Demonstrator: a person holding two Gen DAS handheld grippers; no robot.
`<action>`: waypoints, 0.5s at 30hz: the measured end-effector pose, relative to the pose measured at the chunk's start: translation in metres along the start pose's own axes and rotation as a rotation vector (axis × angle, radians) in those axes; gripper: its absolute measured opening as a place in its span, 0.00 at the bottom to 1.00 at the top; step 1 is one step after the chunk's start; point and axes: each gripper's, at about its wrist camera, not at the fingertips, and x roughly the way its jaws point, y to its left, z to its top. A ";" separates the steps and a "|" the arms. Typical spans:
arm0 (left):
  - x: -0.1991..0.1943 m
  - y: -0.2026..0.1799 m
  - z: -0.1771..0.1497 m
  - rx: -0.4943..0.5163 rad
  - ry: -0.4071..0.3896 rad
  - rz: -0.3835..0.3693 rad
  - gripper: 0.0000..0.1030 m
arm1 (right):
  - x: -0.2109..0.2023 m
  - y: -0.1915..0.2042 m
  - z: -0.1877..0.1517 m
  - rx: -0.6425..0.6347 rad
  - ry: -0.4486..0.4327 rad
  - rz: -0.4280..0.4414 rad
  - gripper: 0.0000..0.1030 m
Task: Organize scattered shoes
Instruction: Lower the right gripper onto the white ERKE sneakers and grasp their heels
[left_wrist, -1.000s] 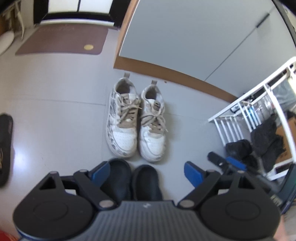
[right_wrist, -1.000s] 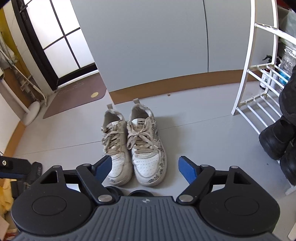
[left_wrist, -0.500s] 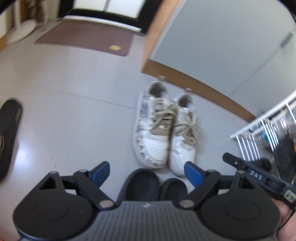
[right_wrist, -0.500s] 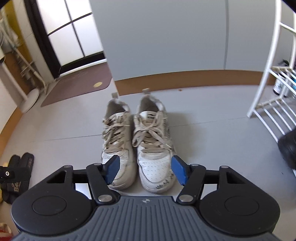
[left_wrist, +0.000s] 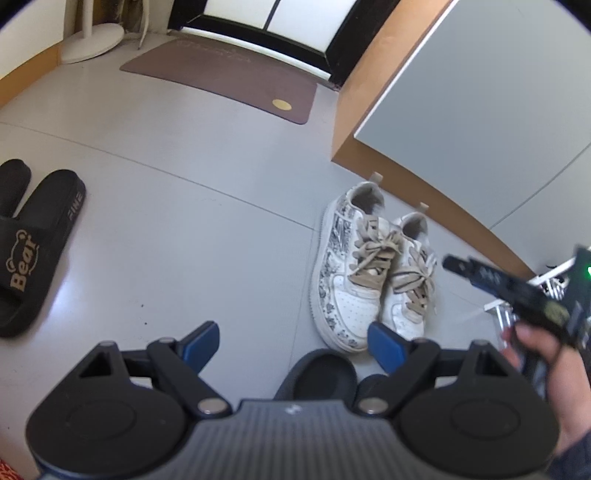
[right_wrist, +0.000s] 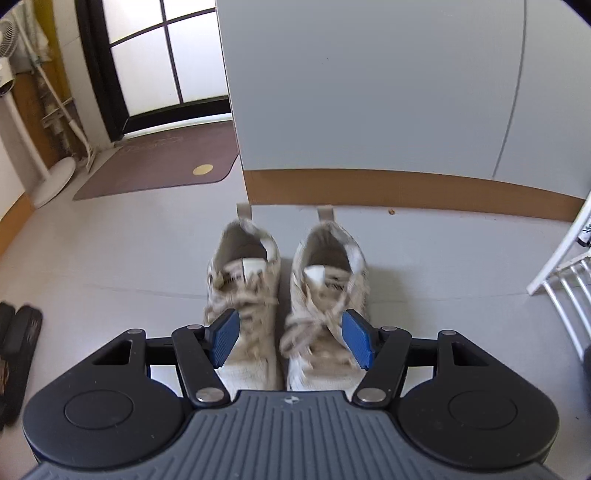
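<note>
A pair of white sneakers (right_wrist: 328, 291) with beige laces stands side by side on the grey floor, heels toward the cabinet. My right gripper (right_wrist: 291, 339) is open and hovers low over their laces, one blue pad over each shoe; I cannot tell if it touches them. In the left wrist view the sneakers (left_wrist: 351, 280) lie ahead to the right. My left gripper (left_wrist: 293, 343) is open over bare floor and holds nothing. Black "Bear" slides (left_wrist: 33, 251) lie at the far left. Two dark slippers (left_wrist: 325, 376) sit just below the left gripper.
A grey cabinet (right_wrist: 369, 92) with a brown plinth stands right behind the sneakers. There is a white wire rack (right_wrist: 561, 269) at the right and a brown doormat (right_wrist: 159, 162) by the glass door. A hand (left_wrist: 535, 354) holds the right tool. The black slides (right_wrist: 18, 350) lie at the left edge.
My right gripper has moved forward and down onto the sneakers, and its jaws have narrowed. My left gripper has swung left, bringing the black slides into view.
</note>
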 end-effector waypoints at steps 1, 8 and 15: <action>0.001 0.001 0.000 -0.005 0.000 0.003 0.86 | 0.008 0.004 0.005 0.006 0.004 -0.004 0.65; 0.004 0.013 0.003 -0.051 -0.002 0.025 0.86 | 0.049 0.006 0.028 0.027 0.068 -0.025 0.71; 0.007 0.012 0.004 -0.057 0.004 0.025 0.86 | 0.088 0.001 0.040 0.087 0.127 -0.024 0.76</action>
